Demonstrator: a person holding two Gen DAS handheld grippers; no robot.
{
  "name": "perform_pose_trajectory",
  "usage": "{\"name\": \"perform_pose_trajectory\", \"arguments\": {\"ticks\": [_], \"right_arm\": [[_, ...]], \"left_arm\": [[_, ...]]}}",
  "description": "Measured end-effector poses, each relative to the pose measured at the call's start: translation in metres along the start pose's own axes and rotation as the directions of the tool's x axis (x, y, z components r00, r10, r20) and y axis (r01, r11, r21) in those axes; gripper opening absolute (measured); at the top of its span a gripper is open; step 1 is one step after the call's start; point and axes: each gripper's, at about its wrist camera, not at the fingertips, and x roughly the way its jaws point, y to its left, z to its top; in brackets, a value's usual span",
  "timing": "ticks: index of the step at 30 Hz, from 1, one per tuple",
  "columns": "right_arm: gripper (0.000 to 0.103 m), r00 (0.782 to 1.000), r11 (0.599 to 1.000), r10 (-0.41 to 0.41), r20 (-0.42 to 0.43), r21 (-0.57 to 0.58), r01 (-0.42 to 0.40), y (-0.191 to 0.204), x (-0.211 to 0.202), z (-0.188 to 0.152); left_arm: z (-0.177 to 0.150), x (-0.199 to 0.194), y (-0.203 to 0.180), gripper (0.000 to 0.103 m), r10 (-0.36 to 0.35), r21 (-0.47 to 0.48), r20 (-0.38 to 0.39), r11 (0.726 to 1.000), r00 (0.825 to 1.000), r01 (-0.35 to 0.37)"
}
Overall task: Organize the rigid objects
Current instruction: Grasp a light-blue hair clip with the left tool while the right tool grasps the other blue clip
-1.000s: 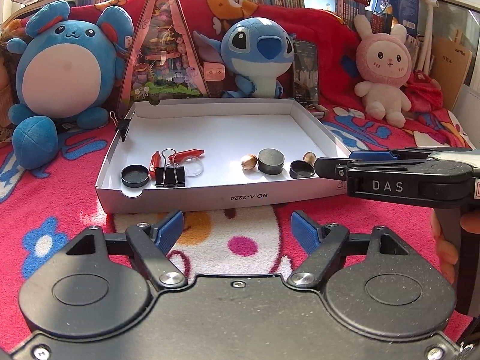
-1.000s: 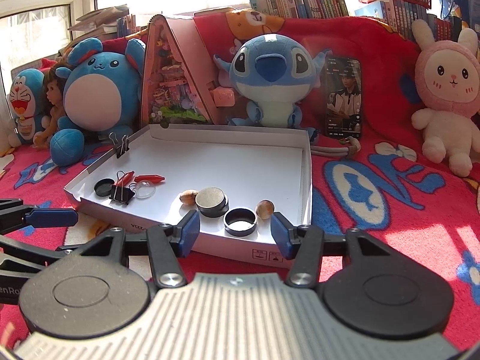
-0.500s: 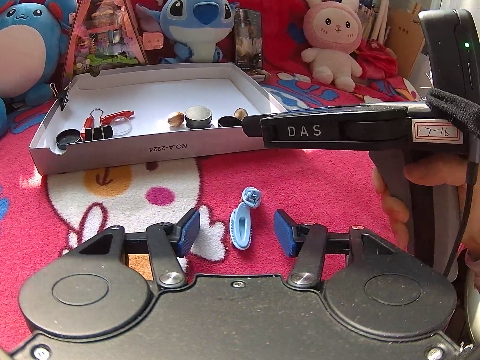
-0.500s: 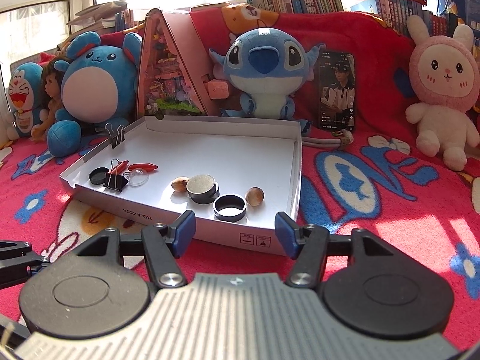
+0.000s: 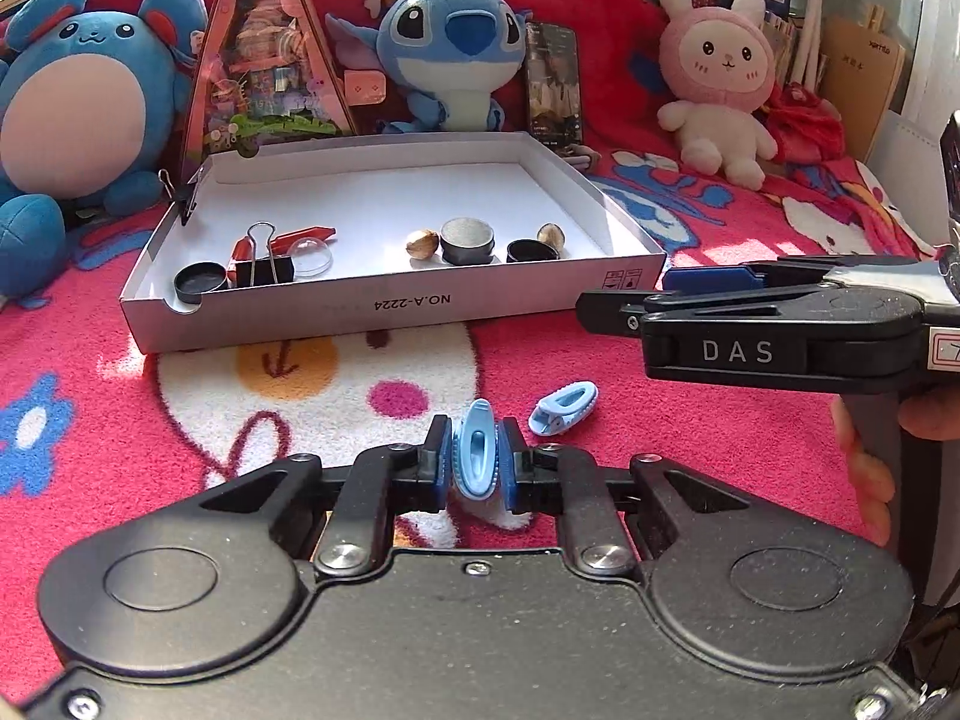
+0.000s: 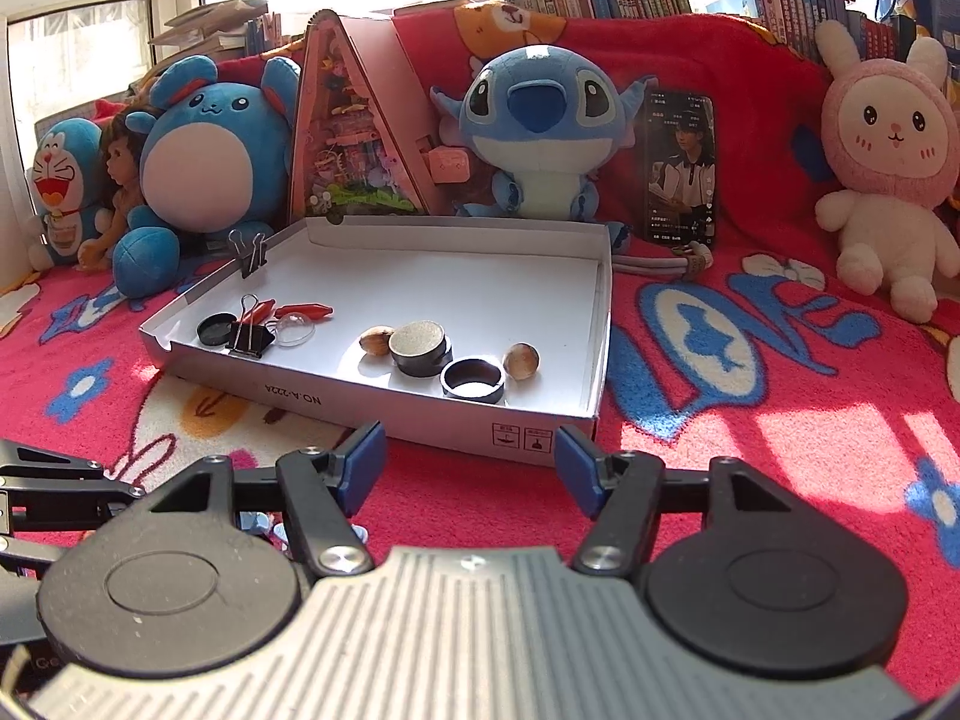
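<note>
My left gripper (image 5: 474,459) is shut on a light blue plastic clip (image 5: 474,453), held upright just above the red blanket. A second light blue clip (image 5: 563,407) lies on the blanket to its right. The white cardboard tray (image 5: 390,309) stands ahead and holds a black binder clip (image 5: 264,267), red pieces, a clear dome, black caps (image 5: 467,240) and two nuts. My right gripper (image 6: 471,465) is open and empty in front of the tray's near wall (image 6: 384,411); it also shows side-on in the left wrist view (image 5: 684,294).
Plush toys line the back: a blue round one (image 5: 78,96), a blue alien (image 5: 453,48), a pink rabbit (image 5: 717,84). A pink triangular box (image 5: 264,60) and a phone (image 5: 552,90) lean behind the tray. Another binder clip (image 6: 249,252) grips the tray's left wall.
My left gripper came down over the blue clip and closed on it. The right gripper stayed open and drew back a little from the tray.
</note>
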Motion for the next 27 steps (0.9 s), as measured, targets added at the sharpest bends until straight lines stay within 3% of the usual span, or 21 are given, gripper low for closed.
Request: {"name": "perform_pose_trajectory", "arguments": {"ticks": [10,24,27], "right_arm": [[0.079,0.998,0.998,0.064,0.007,0.023,-0.064,0.005,-0.009,-0.019],[0.082,0.996,0.994,0.094,-0.004,-0.056,-0.095,0.021,-0.009,-0.032],[0.082,0.995,0.994,0.100,-0.009,-0.052,-0.101,0.024,-0.007,-0.034]], "left_arm": [[-0.004,-0.005,0.038,0.016,0.068,-0.056,0.001,0.996,0.998,-0.068],[-0.007,-0.009,0.043,0.017,0.084,-0.060,0.015,0.995,0.996,-0.083],[-0.008,-0.011,0.043,0.025,0.091,-0.049,0.020,0.995,0.996,-0.090]]}}
